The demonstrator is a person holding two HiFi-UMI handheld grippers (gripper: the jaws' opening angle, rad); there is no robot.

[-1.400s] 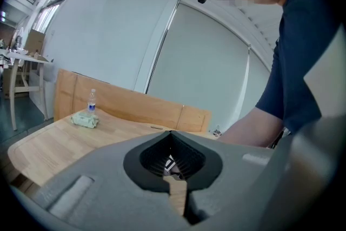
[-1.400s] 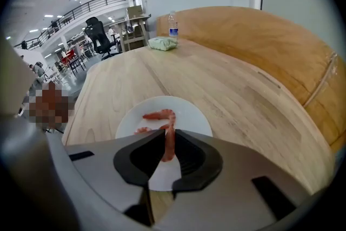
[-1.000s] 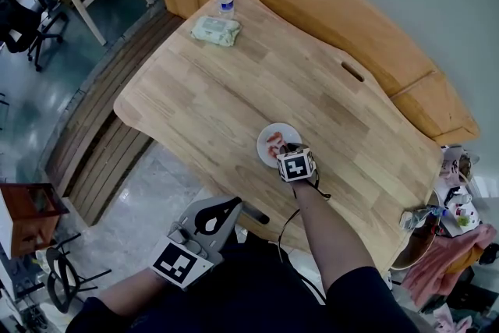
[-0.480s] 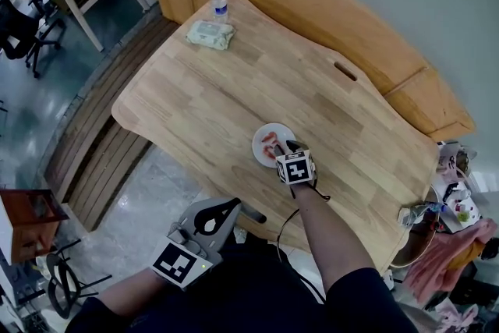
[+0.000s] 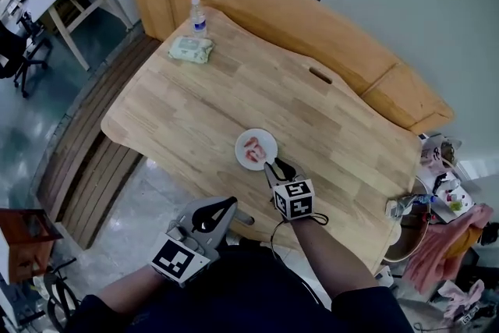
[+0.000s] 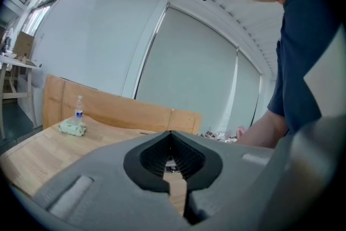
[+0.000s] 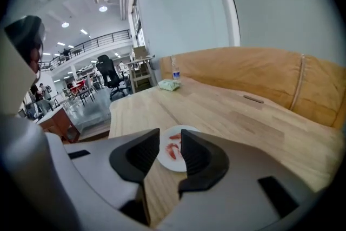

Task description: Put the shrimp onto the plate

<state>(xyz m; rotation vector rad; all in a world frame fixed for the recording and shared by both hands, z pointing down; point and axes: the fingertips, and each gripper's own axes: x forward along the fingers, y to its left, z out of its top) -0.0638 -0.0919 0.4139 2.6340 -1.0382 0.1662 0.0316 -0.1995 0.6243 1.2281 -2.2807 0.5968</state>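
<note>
the right gripper [image 7: 170, 144] is standing with its dark ribbed pads released and nothing between them; its jaws have just been opening wide and easing back a touch. through that gap the shrimp [image 7: 172, 151] are showing, lying on the plate [image 7: 168, 164], ahead of and below the tips. in the head view the tips are hanging just beside the plate's near rim, apart from it. the left gripper [image 6: 172, 166] is keeping its jaws clenched together on nothing, tips meeting under a small diamond-shaped hollow.

the relation that is mattering: the shrimp are sitting straight along the line the right jaws are pointing, a little beyond them. their curved bodies are running roughly lengthwise away from the tips rather than across. the right hand is much the nearer. the left is hovering off the table's near edge, by the person's body, well apart from the plate.

the shrimp are looking like small pink-red curls, glossy and probably soft or rubbery. the plate is round, white and smooth, shallow at the rim. the table [image 5: 187, 109] is pale jointed wood with a rounded outline. a water bottle [image 5: 197, 14] and a soft green pack [image 5: 190, 50] are resting at its far corner.

judging by this, the shrimp are already lying where the task is wanting them, and no other shrimp is showing on the wood.
</note>
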